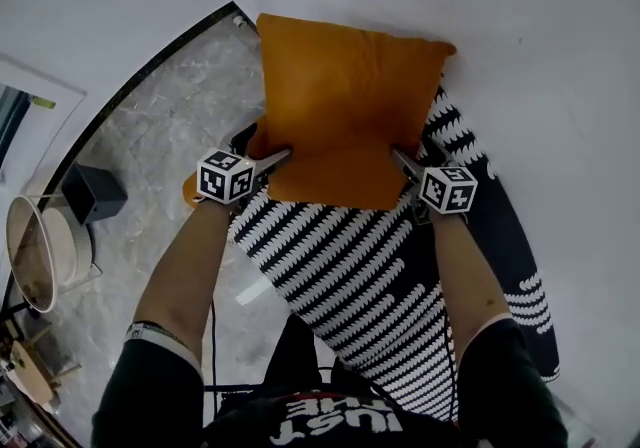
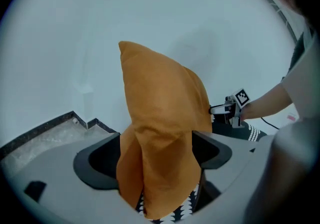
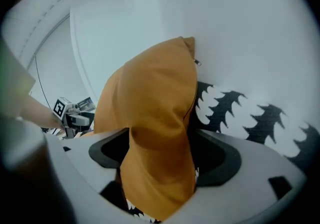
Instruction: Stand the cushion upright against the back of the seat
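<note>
An orange cushion [image 1: 345, 106] stands upright on a seat covered in black-and-white patterned fabric [image 1: 360, 266], its back against the white surface [image 1: 520, 46] behind. My left gripper [image 1: 278, 158] is at the cushion's lower left edge and my right gripper [image 1: 402, 158] at its lower right edge. In the left gripper view the cushion [image 2: 157, 118] hangs between the wide-set jaws of the left gripper [image 2: 156, 160], with dark gaps beside the fabric. The right gripper view shows the same: a cushion edge [image 3: 155, 118] passes loosely between the spread jaws of the right gripper [image 3: 160, 155]. Both are open.
To the left lies a marble floor [image 1: 150, 136] with a dark box [image 1: 92, 191] and a round white-rimmed bin [image 1: 40, 251]. A dark skirting line [image 1: 140, 76] marks the foot of the white wall. The person's arms reach over the seat from the bottom of the head view.
</note>
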Tool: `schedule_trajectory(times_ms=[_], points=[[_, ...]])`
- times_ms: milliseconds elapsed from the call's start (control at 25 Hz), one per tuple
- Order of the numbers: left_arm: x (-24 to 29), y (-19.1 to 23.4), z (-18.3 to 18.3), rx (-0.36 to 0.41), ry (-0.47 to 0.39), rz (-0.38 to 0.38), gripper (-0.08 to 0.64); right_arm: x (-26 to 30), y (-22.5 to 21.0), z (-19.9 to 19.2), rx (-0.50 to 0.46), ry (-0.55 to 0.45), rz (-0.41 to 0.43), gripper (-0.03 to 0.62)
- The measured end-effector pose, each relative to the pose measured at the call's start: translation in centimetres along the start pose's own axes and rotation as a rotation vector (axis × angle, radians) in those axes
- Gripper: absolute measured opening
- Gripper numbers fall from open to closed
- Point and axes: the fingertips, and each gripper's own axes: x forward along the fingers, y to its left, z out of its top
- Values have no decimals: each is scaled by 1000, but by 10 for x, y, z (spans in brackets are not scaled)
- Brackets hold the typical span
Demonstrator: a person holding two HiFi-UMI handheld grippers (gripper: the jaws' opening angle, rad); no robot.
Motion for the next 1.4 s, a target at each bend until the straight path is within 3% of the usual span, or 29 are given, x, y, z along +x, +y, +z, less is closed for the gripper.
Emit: schedule_trajectory(times_ms=[160, 320, 440, 480, 520, 560, 800, 1000, 1160, 1400], points=[[-42, -3, 12, 25, -71, 22, 445, -25, 6, 16, 26, -22, 20, 391], [-94, -40, 27, 2, -144, -36, 435, -60, 27, 24, 3, -14, 56, 390], [-129, -71, 37, 3, -166, -67, 329, -88, 47, 35, -22, -21, 70, 374], [-140, -82, 40, 8, -176, -72, 303, -99, 54, 39, -35, -31, 69, 333], [-151, -93, 43, 10, -187, -77, 276, -111, 61, 43, -46, -42, 69, 234], [-161, -104, 46, 10, -200, -79, 249, -122, 68, 45, -54, -53, 75, 185], [-209, -192, 78, 5, -308, -99, 138, -199, 99, 52, -52, -109, 113, 64], [-236, -284, 98, 11, -373, -150, 104, -273, 108, 40, -56, -132, 114, 37], [-246, -338, 92, 0, -339, -123, 35, -311, 111, 34, -17, -156, 133, 29], [-271, -417, 78, -40, -332, -75, 28, -370, 122, 8, -22, -142, 213, 28]])
